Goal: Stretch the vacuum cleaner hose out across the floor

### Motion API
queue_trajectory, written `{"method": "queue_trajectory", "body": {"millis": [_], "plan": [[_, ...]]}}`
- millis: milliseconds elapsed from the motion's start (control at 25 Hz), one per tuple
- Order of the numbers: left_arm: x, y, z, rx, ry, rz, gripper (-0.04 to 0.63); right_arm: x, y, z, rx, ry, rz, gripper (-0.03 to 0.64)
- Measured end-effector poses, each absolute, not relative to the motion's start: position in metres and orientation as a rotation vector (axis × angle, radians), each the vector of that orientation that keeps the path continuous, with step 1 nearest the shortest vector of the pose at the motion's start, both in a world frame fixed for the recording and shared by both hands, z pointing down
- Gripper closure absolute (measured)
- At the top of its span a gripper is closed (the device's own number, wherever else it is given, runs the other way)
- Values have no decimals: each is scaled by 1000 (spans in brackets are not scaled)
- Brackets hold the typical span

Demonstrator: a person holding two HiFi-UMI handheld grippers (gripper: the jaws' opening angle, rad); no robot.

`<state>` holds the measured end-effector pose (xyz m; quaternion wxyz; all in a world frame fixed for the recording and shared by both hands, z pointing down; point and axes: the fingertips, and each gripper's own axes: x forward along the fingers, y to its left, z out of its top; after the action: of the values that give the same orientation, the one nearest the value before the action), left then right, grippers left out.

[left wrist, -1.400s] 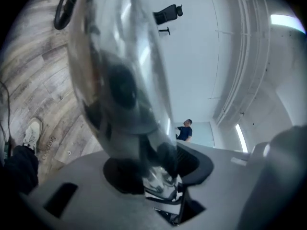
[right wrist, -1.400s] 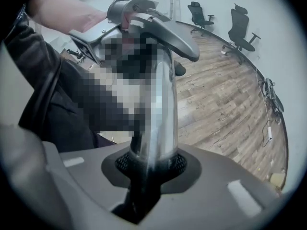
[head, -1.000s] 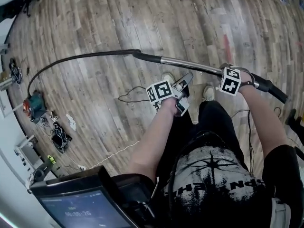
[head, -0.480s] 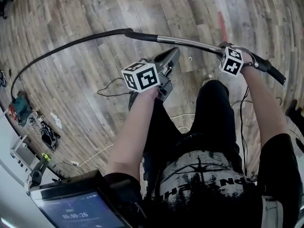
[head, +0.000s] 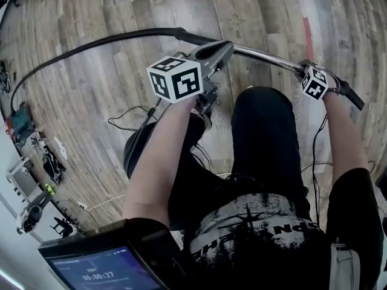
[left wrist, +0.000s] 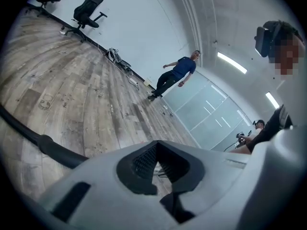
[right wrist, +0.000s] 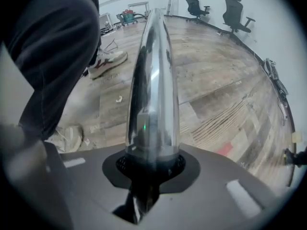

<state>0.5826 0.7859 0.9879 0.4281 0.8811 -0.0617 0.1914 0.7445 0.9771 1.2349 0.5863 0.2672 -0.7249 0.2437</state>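
Chrome wand (head: 266, 56) and black hose (head: 91, 44) arc from 2 toward 9 o'clock in the head view, sunk closer to the floor than a second ago as we crouch to lay them out; the screen (head: 103, 270) reads 00:00:27. In the left gripper view, our left gripper (left wrist: 156, 164) has its jaws together, empty. In the right gripper view, our right gripper (right wrist: 148, 169) has just been closing and clamps the wand.

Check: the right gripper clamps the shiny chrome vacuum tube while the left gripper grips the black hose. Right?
No: the left gripper view shows the left gripper shut on nothing, the black hose outside it. The right gripper, jaws just closing, clamps the shiny chrome vacuum tube.
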Motion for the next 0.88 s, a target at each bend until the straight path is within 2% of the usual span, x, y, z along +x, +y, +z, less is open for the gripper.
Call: {"method": "queue_trajectory", "body": {"millis": [240,600,720,880], "plan": [[567,794,1006,2243,-295,497,595,765,1020,1312,571,-1658,505,540],[555,852,1028,2252,-330,558,595,749,1045,1354,508,-1654,487,545],[552,849,1027,2250,-349,568,595,739,1054,1356,415,-1664,549,490],[549,845,1025,2244,-377,555,595,739,1057,1355,384,-1671,524,487]]}}
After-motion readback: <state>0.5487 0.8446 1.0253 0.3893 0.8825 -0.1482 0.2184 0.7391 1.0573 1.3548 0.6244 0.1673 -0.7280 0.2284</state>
